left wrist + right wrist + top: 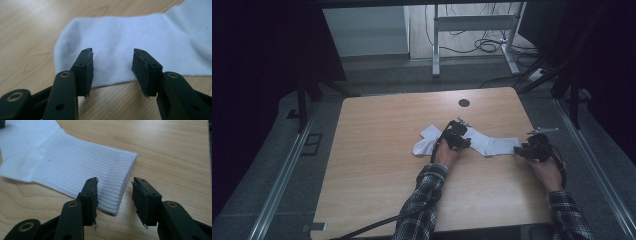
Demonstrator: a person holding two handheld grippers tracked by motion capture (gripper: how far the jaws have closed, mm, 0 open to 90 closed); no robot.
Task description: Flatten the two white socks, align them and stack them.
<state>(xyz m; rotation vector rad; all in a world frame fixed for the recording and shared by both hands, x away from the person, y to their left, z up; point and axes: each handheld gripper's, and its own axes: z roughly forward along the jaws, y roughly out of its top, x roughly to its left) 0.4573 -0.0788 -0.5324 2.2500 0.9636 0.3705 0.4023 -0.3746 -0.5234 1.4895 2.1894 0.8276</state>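
Forearms in plaid sleeves come in from the near edge of the worktop, each hand carrying a gripper out to opposite parts of the white socks that lie flat across the middle of the wood. The right gripper sits at the ribbed cuff, jaws spread wide with the cuff's corner between them but not yet pinched; that end gives a firm, thick edge to grab, which is likely why it is lined up there. The left gripper hovers farther in, over the smooth foot part, jaws equally wide and straddling the fabric's near edge without closing on it. Taking hold at two separated spots would let the person lift or stretch the sock without it bunching. Beyond the left gripper, a second white piece angles away toward the left, seemingly another sock overlapping the first. Farther still is a dark round hole near the worktop's far edge.
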